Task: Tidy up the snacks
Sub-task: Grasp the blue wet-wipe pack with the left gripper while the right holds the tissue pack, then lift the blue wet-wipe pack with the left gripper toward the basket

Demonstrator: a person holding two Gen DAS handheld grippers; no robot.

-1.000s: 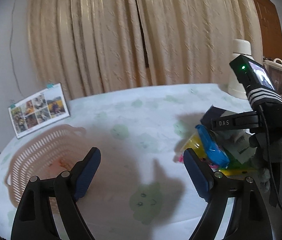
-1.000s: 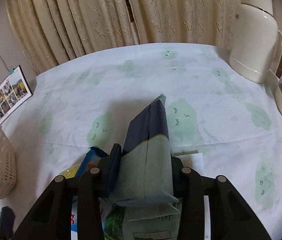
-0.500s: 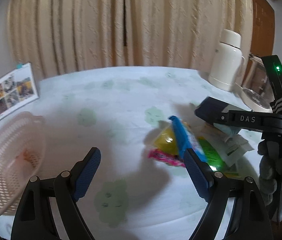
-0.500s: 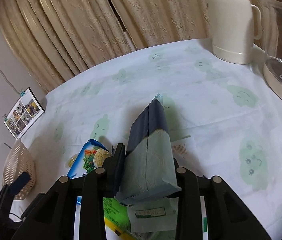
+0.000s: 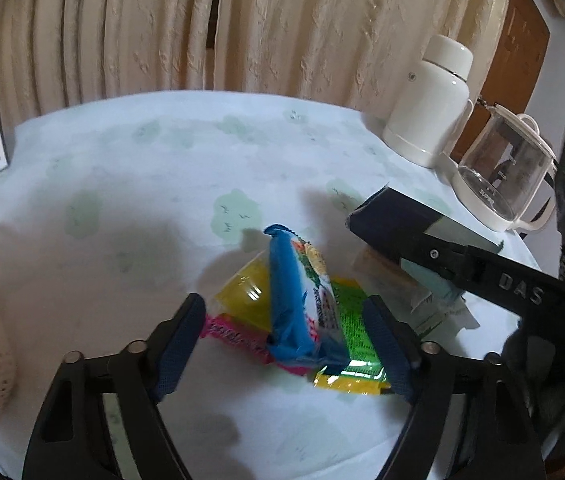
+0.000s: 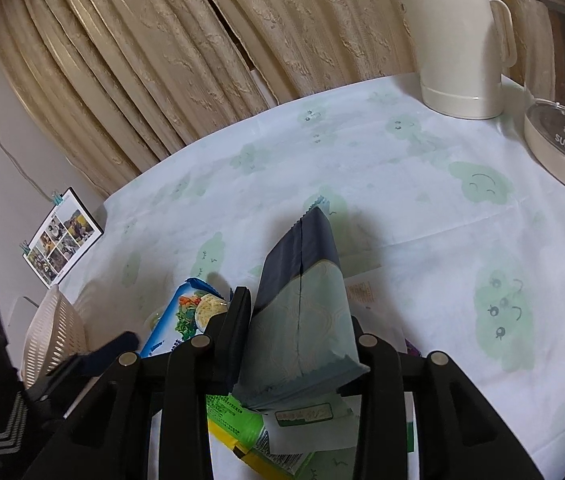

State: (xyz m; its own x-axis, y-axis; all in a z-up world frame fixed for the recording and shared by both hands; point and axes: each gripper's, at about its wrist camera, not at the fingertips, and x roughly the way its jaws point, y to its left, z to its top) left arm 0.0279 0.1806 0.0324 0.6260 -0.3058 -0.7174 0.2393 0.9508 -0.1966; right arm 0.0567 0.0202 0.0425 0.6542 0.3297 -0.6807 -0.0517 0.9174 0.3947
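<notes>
The dark navy-and-pale-teal foil packet (image 6: 302, 304), crimped at both ends, sits clenched in the right tongs (image 6: 298, 344), lifted above the snack heap on the worktop (image 6: 422, 184). Only the left wrist view shows that heap in full: one blue biscuit packet (image 5: 290, 300) tilted up on edge, one glossy yellow pouch (image 5: 242, 292), one pink wrapper (image 5: 234, 336) and one green-and-yellow wrapper (image 5: 354, 340) (all crinkly film), lying between the spread, released left tongs (image 5: 286, 344). The right wrist view alone gives the perforated plastic basket (image 6: 54, 332) side-on, well apart at the left. One white thermos (image 5: 426, 100) and one glass kettle (image 5: 502, 172) stand beside each other at the worktop's far edge.
</notes>
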